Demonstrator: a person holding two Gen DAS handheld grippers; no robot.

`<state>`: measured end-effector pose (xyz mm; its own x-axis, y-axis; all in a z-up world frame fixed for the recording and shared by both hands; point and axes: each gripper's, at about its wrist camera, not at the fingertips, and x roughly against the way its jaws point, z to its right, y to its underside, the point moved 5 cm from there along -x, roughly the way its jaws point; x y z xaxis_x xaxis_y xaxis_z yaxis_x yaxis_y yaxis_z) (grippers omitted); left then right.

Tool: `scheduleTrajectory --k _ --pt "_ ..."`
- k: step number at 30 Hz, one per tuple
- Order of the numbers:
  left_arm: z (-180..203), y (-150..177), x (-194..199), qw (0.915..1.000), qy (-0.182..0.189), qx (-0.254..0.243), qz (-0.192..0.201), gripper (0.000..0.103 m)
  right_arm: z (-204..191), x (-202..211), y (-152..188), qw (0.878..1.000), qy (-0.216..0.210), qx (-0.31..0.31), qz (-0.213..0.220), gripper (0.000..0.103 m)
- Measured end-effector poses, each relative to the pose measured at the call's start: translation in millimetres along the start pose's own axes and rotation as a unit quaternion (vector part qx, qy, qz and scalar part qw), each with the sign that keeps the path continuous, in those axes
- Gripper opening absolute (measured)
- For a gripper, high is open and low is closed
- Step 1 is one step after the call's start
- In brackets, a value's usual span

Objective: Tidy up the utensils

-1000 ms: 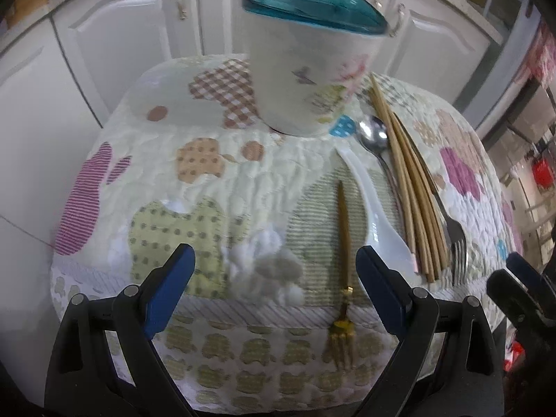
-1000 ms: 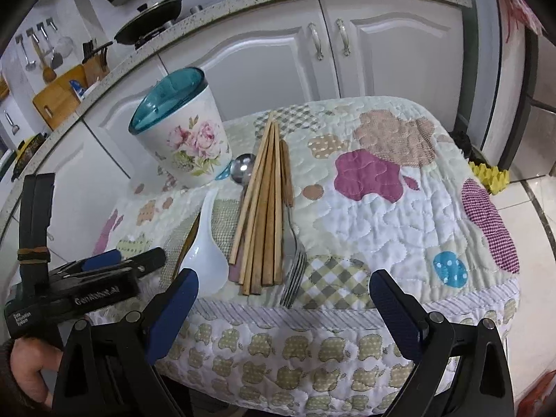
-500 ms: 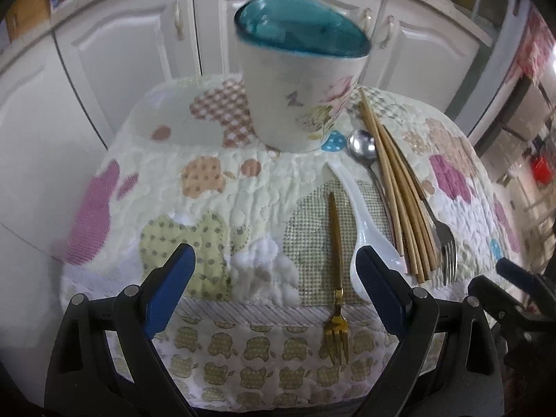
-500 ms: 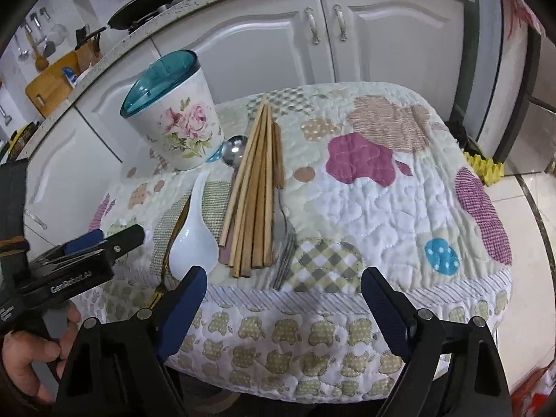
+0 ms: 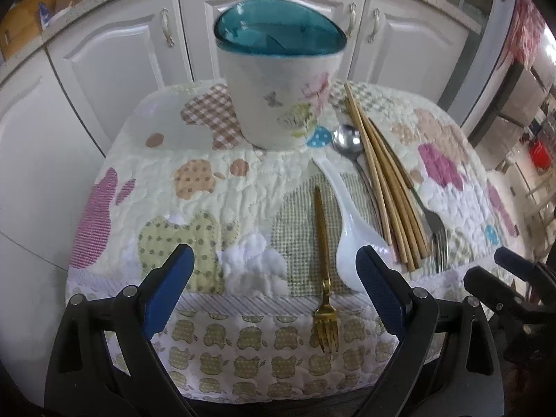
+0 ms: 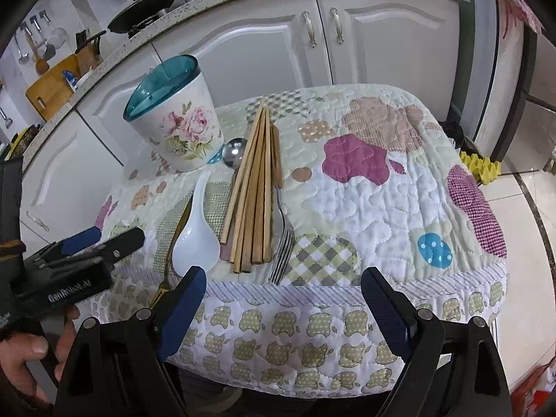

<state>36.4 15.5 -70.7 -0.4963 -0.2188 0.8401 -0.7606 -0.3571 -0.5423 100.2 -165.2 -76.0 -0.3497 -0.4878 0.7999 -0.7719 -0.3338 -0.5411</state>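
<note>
Both my claws, left gripper and right gripper, hang wide open and empty before the flowered cup, beside which lie stiff, light chopsticks, best pinched mid-length, and a slippery, breakable white spoon.
</note>
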Motion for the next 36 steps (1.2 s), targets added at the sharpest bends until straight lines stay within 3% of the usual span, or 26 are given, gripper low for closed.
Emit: scheduleTrajectory --k 6,11,16,23,36 --pt "-3 7 -11 0.9989 0.036 0.028 -0.013 0.094 -3 -12 3 1.0 -0.003 0.005 -0.017 0.09" --pt "1 9 -14 0.9987 0.041 0.027 -0.012 0.094 -4 -18 4 1.0 0.003 0.01 -0.026 0.09" --pt "8 9 -16 0.9997 0.014 -0.013 -0.014 0.094 -4 -22 5 0.999 0.006 0.008 -0.033 0.09" --pt "-1 12 -25 0.9988 0.034 0.013 -0.034 0.094 -7 -24 6 0.999 0.013 0.015 -0.038 0.09" --pt "0 12 -20 0.9986 0.044 0.014 -0.026 0.094 -8 -22 7 0.999 0.014 0.018 -0.037 0.09"
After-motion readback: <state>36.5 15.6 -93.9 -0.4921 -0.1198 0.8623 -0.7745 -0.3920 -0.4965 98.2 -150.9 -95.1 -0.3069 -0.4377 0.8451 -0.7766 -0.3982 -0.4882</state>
